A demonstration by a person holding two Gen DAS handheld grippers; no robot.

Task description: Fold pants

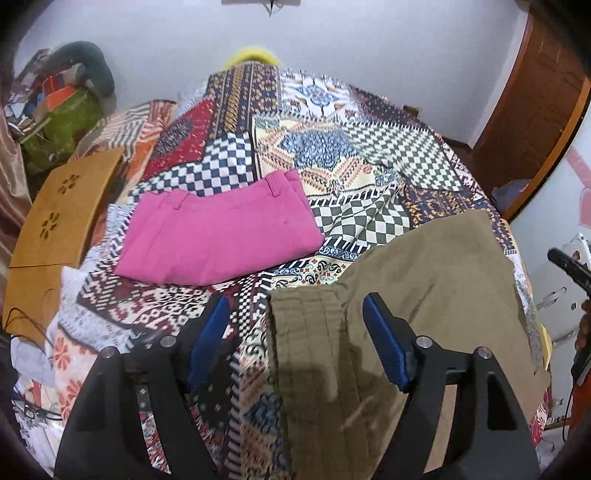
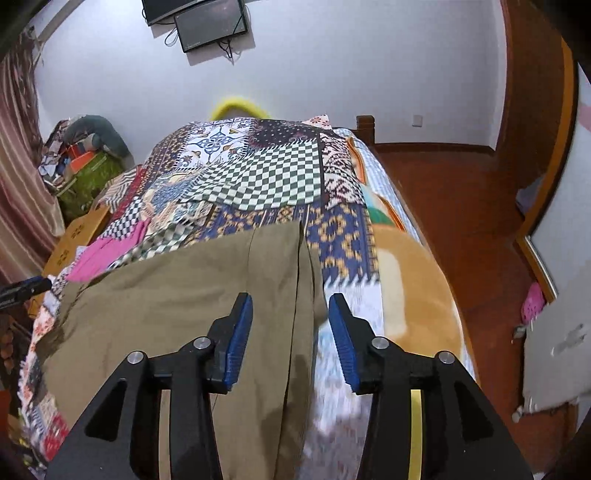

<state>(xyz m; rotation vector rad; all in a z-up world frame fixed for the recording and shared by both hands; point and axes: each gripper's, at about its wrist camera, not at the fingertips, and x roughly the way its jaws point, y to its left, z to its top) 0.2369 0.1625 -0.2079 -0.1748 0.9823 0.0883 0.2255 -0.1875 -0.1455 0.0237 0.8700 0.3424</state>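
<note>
Khaki pants [image 1: 424, 280] lie flat on the patchwork bedspread [image 1: 332, 155], their ribbed hem at the near left. My left gripper [image 1: 295, 306] hovers above that hem, open, with nothing pinched between its blue pads [image 1: 208, 332]. In the right wrist view the same khaki pants [image 2: 177, 280] spread leftward, and my right gripper [image 2: 290, 299] hangs open over their right edge, pads [image 2: 240, 328] clear of the cloth. A folded pink pair of pants [image 1: 221, 236] rests further back on the left, also visible as a pink strip [image 2: 110, 251].
A tan cardboard panel [image 1: 62, 210] leans at the bed's left side. Clutter and a green bag [image 1: 62, 122] fill the back left corner. A wooden door [image 1: 528, 122] stands at right; red floor [image 2: 461, 221] runs beside the bed. A monitor [image 2: 210, 26] hangs on the wall.
</note>
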